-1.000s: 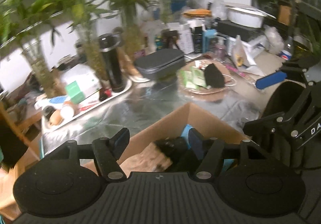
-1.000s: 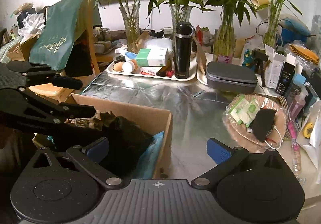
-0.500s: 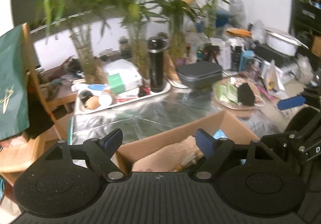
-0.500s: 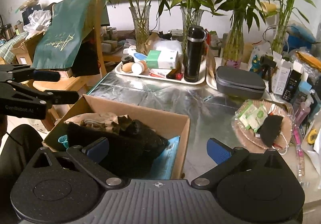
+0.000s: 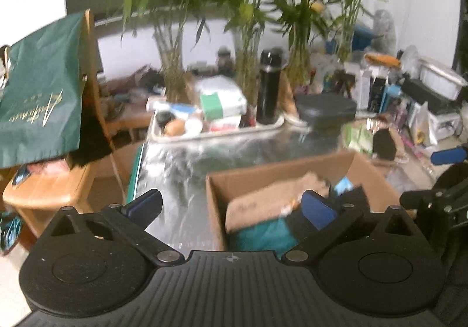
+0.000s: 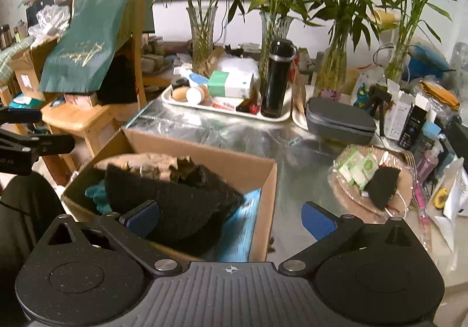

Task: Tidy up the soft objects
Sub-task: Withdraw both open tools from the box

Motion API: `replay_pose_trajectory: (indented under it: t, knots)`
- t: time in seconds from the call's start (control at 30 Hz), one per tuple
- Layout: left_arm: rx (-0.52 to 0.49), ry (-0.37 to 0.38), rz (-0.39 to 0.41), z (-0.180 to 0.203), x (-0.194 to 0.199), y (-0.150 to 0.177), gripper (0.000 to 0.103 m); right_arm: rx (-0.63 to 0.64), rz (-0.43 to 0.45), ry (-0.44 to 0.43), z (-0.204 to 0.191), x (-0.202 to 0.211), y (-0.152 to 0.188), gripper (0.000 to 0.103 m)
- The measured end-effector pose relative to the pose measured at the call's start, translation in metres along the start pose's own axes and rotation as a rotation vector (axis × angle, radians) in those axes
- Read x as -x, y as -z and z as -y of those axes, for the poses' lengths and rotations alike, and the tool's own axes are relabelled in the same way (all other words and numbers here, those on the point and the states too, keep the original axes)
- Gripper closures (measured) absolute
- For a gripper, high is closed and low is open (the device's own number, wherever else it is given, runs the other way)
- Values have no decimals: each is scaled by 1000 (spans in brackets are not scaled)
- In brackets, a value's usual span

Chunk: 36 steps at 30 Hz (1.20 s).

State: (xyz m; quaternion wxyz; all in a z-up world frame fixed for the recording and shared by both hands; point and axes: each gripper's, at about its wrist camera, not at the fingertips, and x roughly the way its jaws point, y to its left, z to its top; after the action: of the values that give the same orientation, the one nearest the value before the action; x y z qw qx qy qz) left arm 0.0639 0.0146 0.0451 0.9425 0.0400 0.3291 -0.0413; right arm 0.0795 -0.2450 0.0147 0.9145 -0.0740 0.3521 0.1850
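Note:
A cardboard box [image 6: 204,148] stands on the foil-covered table and holds a black soft item [image 6: 175,201], a tan cloth [image 6: 146,160], a teal piece [image 6: 93,192] and a blue packet [image 6: 242,227]. In the left wrist view the same box [image 5: 278,171] shows the tan cloth [image 5: 263,204] on top. My left gripper [image 5: 231,207] hovers over the box's left wall. Its jaws are opening wide, with nothing held between them. It also shows as the left gripper [image 6: 38,131] at the left edge of the right wrist view. My right gripper [image 6: 229,218] is open above the box's near right corner.
Behind the box sit a white tray [image 6: 280,117] with a black bottle [image 6: 276,78], a grey case [image 6: 339,119] and a woven plate [image 6: 339,180] with packets and a black mask [image 6: 381,186]. Glass vases of bamboo line the back. A wooden chair [image 6: 84,119] with a green bag [image 6: 84,46] stands left.
My left gripper's jaws spread wider and it pulled back to the left off the box, rolling level. The tan cloth and the black item it hovered over stay in the box. The right gripper drifted slightly.

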Motion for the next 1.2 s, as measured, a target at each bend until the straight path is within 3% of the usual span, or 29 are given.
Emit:
replay_pose_trajectory:
  t: [0.37, 0.67, 1.2]
  knots:
    - [27, 22, -150, -1, -3, 36, 0, -4, -131, 29, -9, -11, 27, 0]
    - [33, 27, -223, 5, -9, 48, 0, 12, -161, 48, -13, -12, 36, 0]
    - [-15, 11, -220, 17, -12, 45, 0, 18, -173, 51, -11, -15, 38, 0]
